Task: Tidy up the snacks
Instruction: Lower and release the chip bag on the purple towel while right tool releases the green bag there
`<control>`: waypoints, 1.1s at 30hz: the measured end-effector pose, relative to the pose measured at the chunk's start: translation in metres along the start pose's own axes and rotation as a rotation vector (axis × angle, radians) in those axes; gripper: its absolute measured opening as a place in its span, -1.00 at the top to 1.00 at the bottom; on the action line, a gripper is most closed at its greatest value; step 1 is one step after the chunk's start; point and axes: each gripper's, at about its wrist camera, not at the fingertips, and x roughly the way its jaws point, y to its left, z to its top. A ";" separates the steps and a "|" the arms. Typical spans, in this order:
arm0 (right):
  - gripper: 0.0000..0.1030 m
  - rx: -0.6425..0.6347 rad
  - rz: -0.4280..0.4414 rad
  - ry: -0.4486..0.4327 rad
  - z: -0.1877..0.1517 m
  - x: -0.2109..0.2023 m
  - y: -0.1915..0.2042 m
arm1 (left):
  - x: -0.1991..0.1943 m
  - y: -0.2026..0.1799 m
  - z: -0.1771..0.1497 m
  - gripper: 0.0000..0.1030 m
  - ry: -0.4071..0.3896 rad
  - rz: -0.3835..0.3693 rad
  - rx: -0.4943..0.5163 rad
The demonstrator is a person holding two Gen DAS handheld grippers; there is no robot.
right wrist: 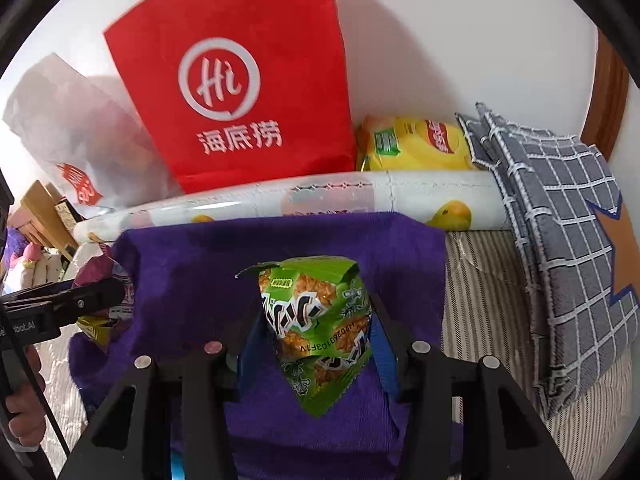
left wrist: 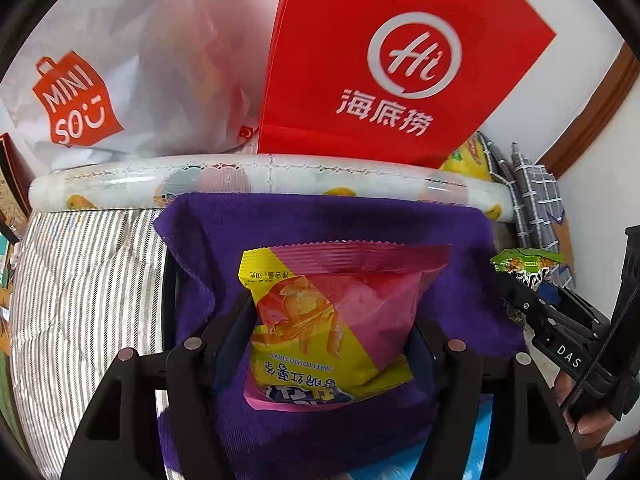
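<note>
My left gripper (left wrist: 332, 316) is shut on a pink and yellow bag of sweet potato sticks (left wrist: 344, 276), one finger on each side of it. It hangs over a purple towel (left wrist: 320, 220). My right gripper (right wrist: 316, 320) is shut on a small green snack packet (right wrist: 320, 292), held above the same purple towel (right wrist: 280, 248). In the left wrist view the right gripper (left wrist: 516, 296) shows at the right edge with the green packet (left wrist: 528, 262). In the right wrist view the left gripper (right wrist: 112, 292) shows at the left edge with its pink bag (right wrist: 106, 272).
Behind the towel lies a rolled fruit-print mat (left wrist: 240, 180). A red paper bag (left wrist: 400, 60) and a white Miniso bag (left wrist: 120, 80) lean on the wall. A yellow chips bag (right wrist: 416, 144) and a grey checked cloth (right wrist: 560, 220) sit at the right, on striped bedding (left wrist: 80, 280).
</note>
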 end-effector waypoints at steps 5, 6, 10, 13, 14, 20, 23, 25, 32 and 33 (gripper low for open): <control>0.09 0.002 0.004 0.021 0.000 0.014 -0.001 | 0.014 0.007 0.002 -0.33 0.023 0.016 -0.010; 0.09 0.000 0.004 0.026 0.000 0.017 -0.001 | 0.016 0.008 0.002 -0.33 0.026 0.018 -0.014; 0.09 0.002 0.000 0.045 -0.003 0.026 -0.001 | 0.025 0.008 0.000 -0.33 0.048 0.030 -0.012; 0.08 -0.003 -0.007 0.055 -0.004 0.028 0.000 | 0.029 0.006 -0.002 -0.33 0.053 0.034 -0.008; 0.08 -0.009 -0.010 0.058 -0.004 0.028 0.001 | 0.030 0.006 -0.001 -0.33 0.054 0.036 -0.009; 0.02 -0.001 -0.003 0.064 -0.006 0.024 -0.003 | 0.034 0.004 -0.002 -0.37 0.069 0.037 -0.017; -0.14 0.009 0.000 0.068 -0.006 0.020 -0.006 | 0.034 0.001 -0.002 -0.55 0.088 0.031 -0.025; -0.20 0.007 0.001 0.065 -0.008 0.014 -0.006 | 0.030 -0.003 -0.004 -0.62 0.083 0.028 -0.028; -0.55 0.011 -0.032 0.038 -0.014 -0.025 -0.005 | -0.001 -0.012 -0.013 -0.75 0.047 0.050 -0.044; -0.60 0.016 -0.045 0.037 -0.015 -0.031 -0.005 | -0.007 -0.013 -0.015 -0.75 0.044 0.054 -0.042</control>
